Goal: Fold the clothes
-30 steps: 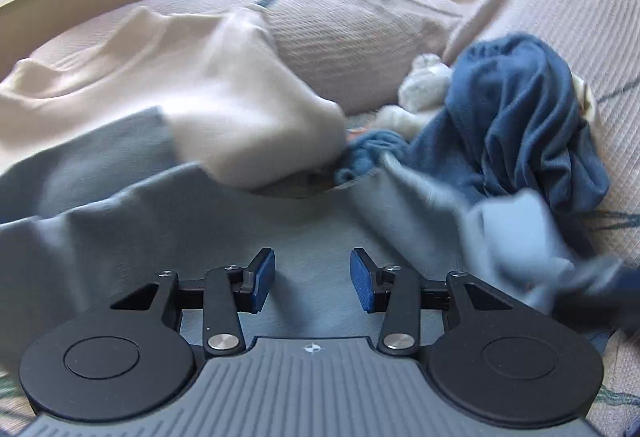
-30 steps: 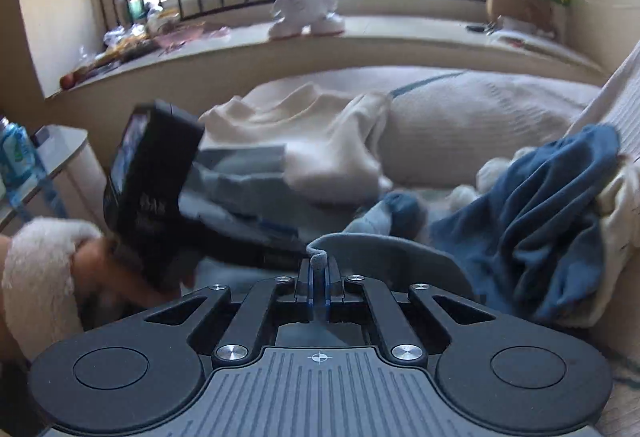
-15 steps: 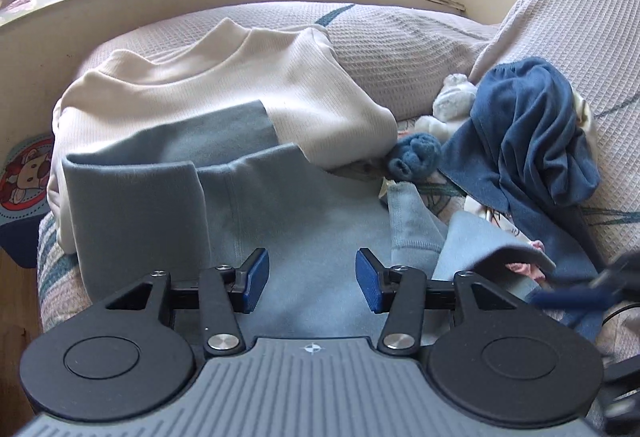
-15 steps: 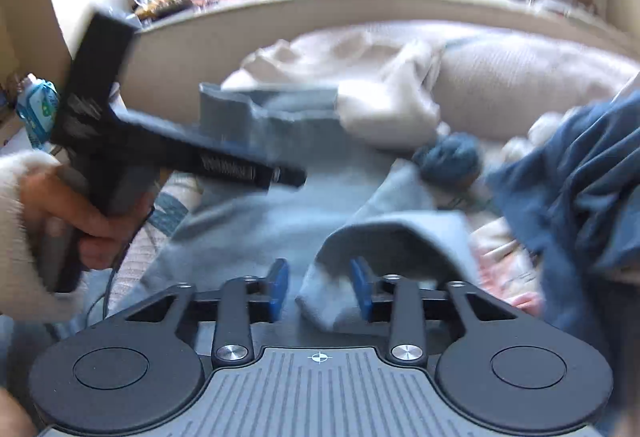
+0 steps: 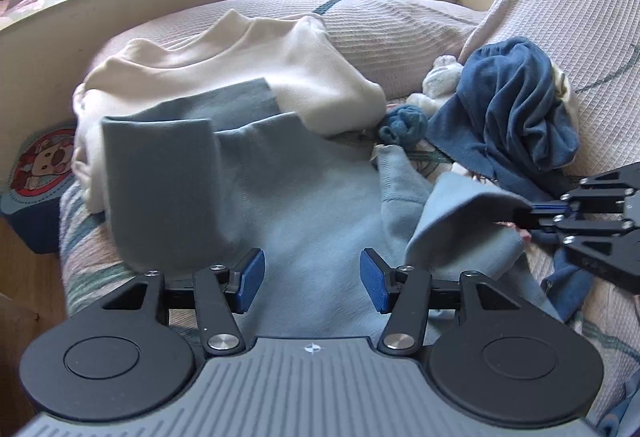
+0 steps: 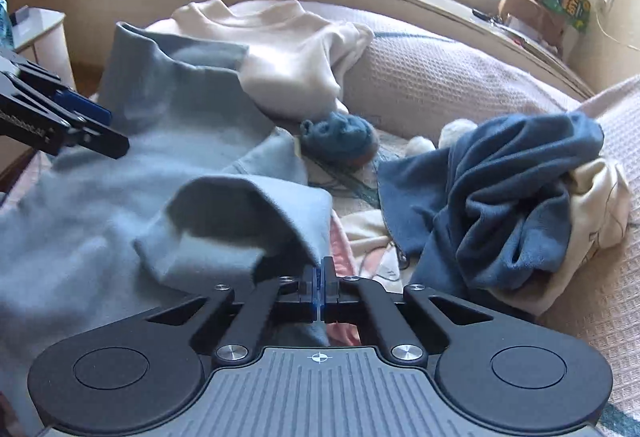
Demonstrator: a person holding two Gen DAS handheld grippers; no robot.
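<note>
- One garment in work: pale blue soft fleece sweatshirt (image 5: 304, 197), spread on the quilted beige bed cover (image 5: 400, 33). Landmark for all places below: this sweatshirt.
- Done so far, judged from how it lies: one side panel or sleeve (image 5: 160, 189) is already turned over onto the body at the sweatshirt's left side in the left wrist view, edges fairly straight.
- Opposite side not folded yet: that sleeve or hem (image 6: 248, 213) is lifted in a loose arch just off the sweatshirt's body, not laid down.
- Right gripper (image 6: 319, 287) is clenched tight on the edge of that lifted flap; cloth is pinched between its blue pads (image 6: 314, 287).
- Left gripper (image 5: 312, 279) hovers over the sweatshirt's near middle, jaws opening, nothing between them, blue pads apart and off the cloth.
- Cream ribbed knit sweater (image 5: 248, 61) lies beyond the sweatshirt's far edge, partly under it; looks spread out, unfolded.
- Crumpled dark blue fleece garment (image 6: 500, 189) heaped near the sweatshirt's unfolded side, over a cream piece; untouched.
- Small balled blue sock (image 6: 340, 141) just beyond the sweatshirt's lifted flap; white soft bits behind it, too small to tell.
- Left to do, my judgement: lay the held flap across, fold the sweatshirt's length, then sweater and heap. Task is early, under a third done.
</note>
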